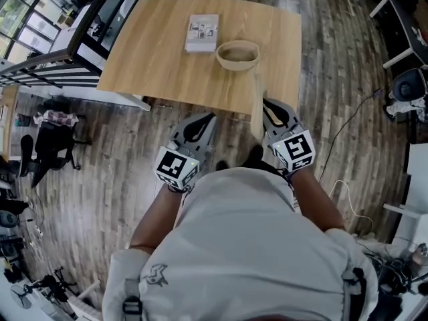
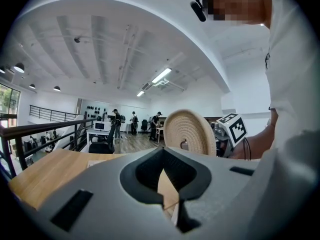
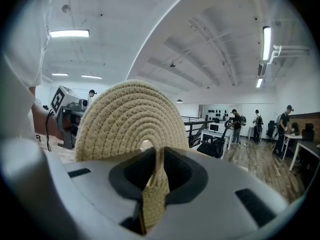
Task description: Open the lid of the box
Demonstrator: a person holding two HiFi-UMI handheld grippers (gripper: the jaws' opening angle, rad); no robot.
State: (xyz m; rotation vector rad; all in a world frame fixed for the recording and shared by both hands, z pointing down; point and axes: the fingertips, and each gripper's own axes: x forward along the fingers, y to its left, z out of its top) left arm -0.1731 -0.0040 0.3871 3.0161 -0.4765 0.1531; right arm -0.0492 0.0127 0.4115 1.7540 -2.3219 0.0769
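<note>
A round woven basket (image 1: 237, 54) stands open on the wooden table (image 1: 154, 65). Its woven lid (image 1: 257, 109) is off the basket and held upright, edge-on, near the table's front edge. My right gripper (image 1: 265, 105) is shut on the lid's rim. In the right gripper view the lid (image 3: 131, 121) rises as a coiled disc between the jaws of that gripper (image 3: 152, 199). My left gripper (image 1: 208, 118) hangs beside it, below the table edge, shut with nothing in it. The left gripper view shows its closed jaws (image 2: 169, 206) and the lid (image 2: 190, 133) to the right.
A flat white box (image 1: 202, 32) lies on the table behind the basket. The table ends just ahead of both grippers, with wood floor below. A black chair (image 1: 47, 149) stands at the left, and cables and desks are at the right.
</note>
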